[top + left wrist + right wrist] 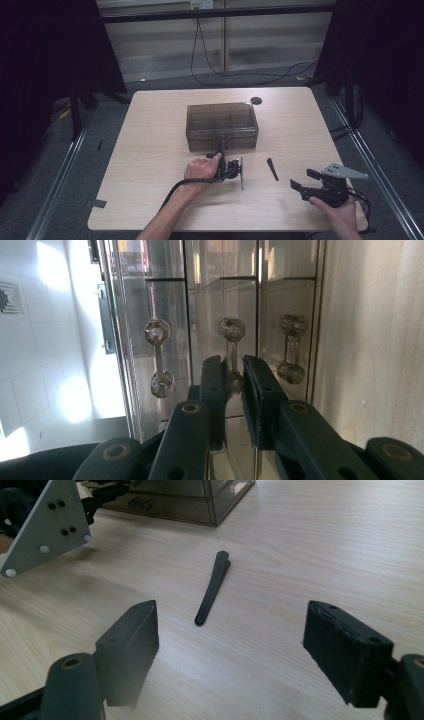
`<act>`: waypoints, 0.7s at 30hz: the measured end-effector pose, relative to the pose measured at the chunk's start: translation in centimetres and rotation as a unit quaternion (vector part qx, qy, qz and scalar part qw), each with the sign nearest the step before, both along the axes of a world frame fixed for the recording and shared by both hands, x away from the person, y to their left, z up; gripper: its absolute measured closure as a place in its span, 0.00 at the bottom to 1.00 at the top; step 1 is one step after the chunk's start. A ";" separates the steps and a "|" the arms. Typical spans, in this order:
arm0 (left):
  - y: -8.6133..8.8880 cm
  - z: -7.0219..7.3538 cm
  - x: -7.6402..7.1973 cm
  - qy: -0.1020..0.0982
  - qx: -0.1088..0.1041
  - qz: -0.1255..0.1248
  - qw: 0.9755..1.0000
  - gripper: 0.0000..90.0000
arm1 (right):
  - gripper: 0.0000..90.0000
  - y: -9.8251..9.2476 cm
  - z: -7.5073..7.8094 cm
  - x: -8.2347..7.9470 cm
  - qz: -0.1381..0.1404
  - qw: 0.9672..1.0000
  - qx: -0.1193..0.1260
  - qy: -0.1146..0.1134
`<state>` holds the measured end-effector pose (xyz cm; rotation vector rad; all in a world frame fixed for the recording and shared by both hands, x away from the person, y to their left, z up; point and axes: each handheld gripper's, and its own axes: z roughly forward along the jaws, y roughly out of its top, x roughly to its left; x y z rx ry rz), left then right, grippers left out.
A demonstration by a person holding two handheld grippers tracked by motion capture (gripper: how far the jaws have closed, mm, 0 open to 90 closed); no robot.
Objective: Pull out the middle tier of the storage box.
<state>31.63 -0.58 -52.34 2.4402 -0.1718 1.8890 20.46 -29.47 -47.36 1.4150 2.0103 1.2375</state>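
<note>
Smoky clear plastic forms the drawer box [222, 126], which sits mid-worktop [150, 150] with bare wood on every side. In the high view the left hand [201, 170] hides much of the left gripper [220, 148]; its tips meet the box front. The left gripper view shows its fingers [215, 390] nearly closed on the middle drawer handle [231, 352], pads pressing either side. The right gripper [230, 645] rests near the worktop's right front corner, its fingers spread wide and empty, a black tapered stick [213, 586] lying just ahead between them
</note>
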 end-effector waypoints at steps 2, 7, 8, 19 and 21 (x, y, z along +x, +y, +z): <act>0.1 0.0 -0.1 0.003 -0.006 -0.001 1.000 0.89 | 0.24 0.0 0.0 0.0 0.000 1.000 0.001 -0.001; 0.1 0.1 -0.3 0.005 -0.006 -0.001 1.000 0.89 | 0.24 0.0 0.0 0.0 0.000 1.000 0.001 0.000; 0.1 0.1 -0.4 0.004 -0.007 -0.002 1.000 0.89 | 0.24 0.0 0.0 0.0 0.000 1.000 0.000 0.000; 0.1 0.2 -0.9 0.008 -0.011 -0.002 1.000 0.89 | 0.25 0.1 -0.1 0.1 0.001 1.000 -0.003 0.004; 0.2 0.3 -1.1 0.007 -0.009 -0.003 1.000 0.89 | 0.25 0.1 -0.1 0.1 0.000 1.000 -0.003 0.004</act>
